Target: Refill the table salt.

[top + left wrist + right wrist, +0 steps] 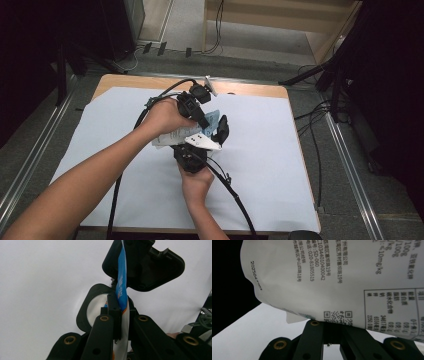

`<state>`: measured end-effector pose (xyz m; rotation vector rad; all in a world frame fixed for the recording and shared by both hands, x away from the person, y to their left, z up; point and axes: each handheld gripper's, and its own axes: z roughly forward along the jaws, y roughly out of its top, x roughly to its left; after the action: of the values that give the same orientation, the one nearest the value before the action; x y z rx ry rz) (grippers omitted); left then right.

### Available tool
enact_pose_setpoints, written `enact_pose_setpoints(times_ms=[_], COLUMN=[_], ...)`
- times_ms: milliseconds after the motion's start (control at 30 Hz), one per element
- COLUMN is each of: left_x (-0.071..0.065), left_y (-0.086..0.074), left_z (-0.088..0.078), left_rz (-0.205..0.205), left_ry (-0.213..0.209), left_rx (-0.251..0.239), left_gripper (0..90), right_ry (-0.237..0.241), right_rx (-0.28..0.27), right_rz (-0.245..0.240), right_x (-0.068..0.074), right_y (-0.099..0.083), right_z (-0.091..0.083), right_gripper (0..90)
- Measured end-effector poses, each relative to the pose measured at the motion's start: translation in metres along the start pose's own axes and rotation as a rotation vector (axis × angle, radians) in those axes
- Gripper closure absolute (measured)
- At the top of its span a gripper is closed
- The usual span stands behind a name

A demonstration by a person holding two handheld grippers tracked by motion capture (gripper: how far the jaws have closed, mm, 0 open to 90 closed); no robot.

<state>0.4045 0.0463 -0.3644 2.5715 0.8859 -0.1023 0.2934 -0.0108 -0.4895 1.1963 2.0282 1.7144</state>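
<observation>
A white and blue printed packet (212,119) hangs over the middle of the table, held between both grippers. In the left gripper view my left gripper (120,305) is shut on the packet's thin edge (121,282), seen edge-on as a blue and white strip. Farther up the strip, the right gripper's broad black pads (143,265) clamp it too. In the right gripper view my right gripper (332,326) is shut on the lower edge of the packet (337,277), whose white face bears black text and a QR code. From above, the left gripper (204,122) and right gripper (220,131) meet at the packet.
A white sheet (265,150) covers the wooden table (150,80). Black cables (235,195) trail from both grippers towards the near edge. Metal rails (350,170) run along both sides, with dark stands and floor cables beyond the far edge.
</observation>
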Motion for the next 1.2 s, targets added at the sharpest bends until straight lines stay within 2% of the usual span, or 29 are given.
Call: enact_pose_setpoints(times_ms=[467, 633, 1200], left_x=[0.0002, -0.0023, -0.0017], left_y=[0.0041, 0.0056, 0.0073], left_z=[0.0032, 0.0068, 0.0033], left_rz=[-0.005, -0.001, -0.003], left_ry=[0.001, 0.013, 0.012], left_rx=[0.018, 0.024, 0.026], left_gripper=[90.0, 90.0, 90.0], right_ry=[0.006, 0.006, 0.007], right_rx=[-0.001, -0.004, -0.012], right_rz=[0.014, 0.024, 0.030], right_x=[-0.0032, -0.0043, -0.0040], right_y=[-0.0008, -0.0027, -0.0004], right_z=[-0.0007, -0.0014, -0.0026], right_gripper=[90.0, 90.0, 90.0])
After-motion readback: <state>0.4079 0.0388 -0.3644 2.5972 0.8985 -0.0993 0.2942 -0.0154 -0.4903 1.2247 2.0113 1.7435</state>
